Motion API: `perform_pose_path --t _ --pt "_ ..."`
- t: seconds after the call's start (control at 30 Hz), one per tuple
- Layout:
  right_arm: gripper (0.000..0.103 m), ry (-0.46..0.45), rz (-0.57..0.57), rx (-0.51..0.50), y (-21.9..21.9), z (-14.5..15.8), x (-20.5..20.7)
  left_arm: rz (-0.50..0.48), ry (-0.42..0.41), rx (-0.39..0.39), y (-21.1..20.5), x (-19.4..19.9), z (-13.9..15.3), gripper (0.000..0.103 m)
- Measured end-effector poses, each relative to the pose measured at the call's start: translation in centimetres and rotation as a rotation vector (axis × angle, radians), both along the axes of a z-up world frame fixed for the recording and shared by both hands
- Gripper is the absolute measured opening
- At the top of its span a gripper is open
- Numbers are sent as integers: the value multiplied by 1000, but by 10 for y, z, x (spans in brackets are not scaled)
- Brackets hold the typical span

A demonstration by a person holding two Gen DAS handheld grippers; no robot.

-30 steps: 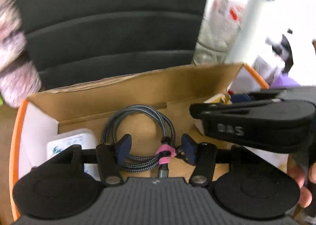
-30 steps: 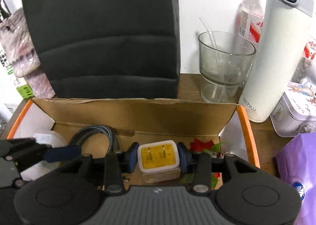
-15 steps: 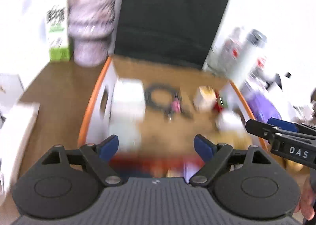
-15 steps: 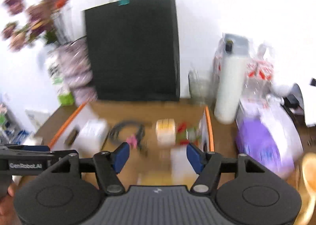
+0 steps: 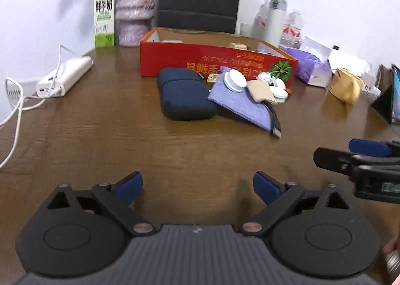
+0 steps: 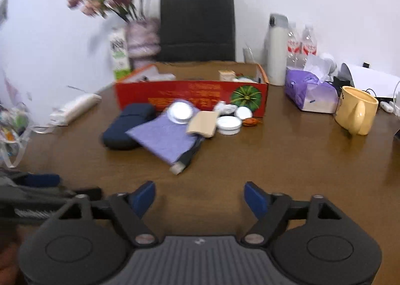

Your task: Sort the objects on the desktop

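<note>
**Both grippers spread and empty above the desk, unsorted pile lying in front of the red box**

The wooden desk is filling both views, with a wide bare stretch of wood lying between the grippers and the clutter. The red cardboard box is sitting open-topped at the back, in front of a black paper bag; a few items are showing over its rim, too blurred to name.

Touching the box's front wall, the unsorted pile is spreading out: a dark blue case on the left, a purple cloth leaning against it, a tan card and white round lids resting on and beside the cloth, and a dark cable plug poking out from the cloth's near edge.

The right wrist view alone is showing a yellow mug standing well apart to the right, a purple tissue pack behind it, and flowers in a vase. The left wrist view alone is showing the white power bank with its cord trailing toward the desk's left edge, and a laptop edge at far right.

The left gripper is hovering with its jaws wide apart, holding nothing. The right gripper is likewise spread and empty, its fingers appearing at the right of the left view.
</note>
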State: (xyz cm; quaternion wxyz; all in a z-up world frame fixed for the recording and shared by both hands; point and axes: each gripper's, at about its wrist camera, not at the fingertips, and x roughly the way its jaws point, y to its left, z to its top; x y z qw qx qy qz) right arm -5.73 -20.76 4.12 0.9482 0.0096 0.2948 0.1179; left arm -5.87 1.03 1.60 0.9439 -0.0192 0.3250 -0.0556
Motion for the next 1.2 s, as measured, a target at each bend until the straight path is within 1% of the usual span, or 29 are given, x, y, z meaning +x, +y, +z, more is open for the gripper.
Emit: perform_pose_path --t 0.03,0.07,0.1,0.17,0.23,0.3,0.33,0.4,0.47,0.5,0.6,0.7,0.8,0.93,0.97,1.03,1.1,1.17,1.2 --pt "85 -14 15 19 0 -1 -6 7 -11 11 -1 -2 0 99" --pt "85 -34 34 32 0 -2 -16 2 -25 15 -2 -3 1 102" --pt "85 -46 46 28 1 -3 -20 -11 -28 24 -3 -1 2 102" --pt "85 -61 47 10 3 -6 -24 -12 -10 51 -7 5 0 102" --pt "85 -41 41 19 3 -11 -21 -30 16 44 -6 5 -2 102" --pt "85 -17 29 20 3 -18 -21 -27 -6 41 -5 1 -2 102" --pt "85 -29 17 12 4 -19 -24 -20 -17 45 -6 -1 -2 102" --pt "86 -88 -7 8 6 -18 -30 -24 -15 56 -8 -1 -3 102" --pt "86 -104 -31 -13 8 -20 -30 -33 -14 65 -11 -1 -3 102" --pt "86 -102 -32 -24 10 -20 -30 -41 -16 68 -12 -1 -3 102" --pt "86 -99 -24 -8 7 -21 -28 -71 -16 88 -17 -1 -3 102" --pt "86 -83 -34 1 5 -22 -27 -74 -6 98 -19 1 -4 102" --pt "86 -63 -32 12 4 -22 -24 -74 22 97 -20 2 -5 102" --pt "86 11 13 47 -2 -20 -11 -88 42 60 -15 13 1 102" --pt "86 30 17 55 -4 -18 -4 -85 32 54 -13 17 4 102" --pt "86 28 18 70 -8 -10 11 -77 8 59 -10 32 9 102" --pt "84 3 22 81 -12 -2 33 -58 -1 96 -7 52 11 102" --pt "83 -7 8 45 -11 4 60 -47 -3 106 -5 73 16 102" --pt "81 0 -12 19 -9 6 72 -45 -8 97 -4 84 21 102"
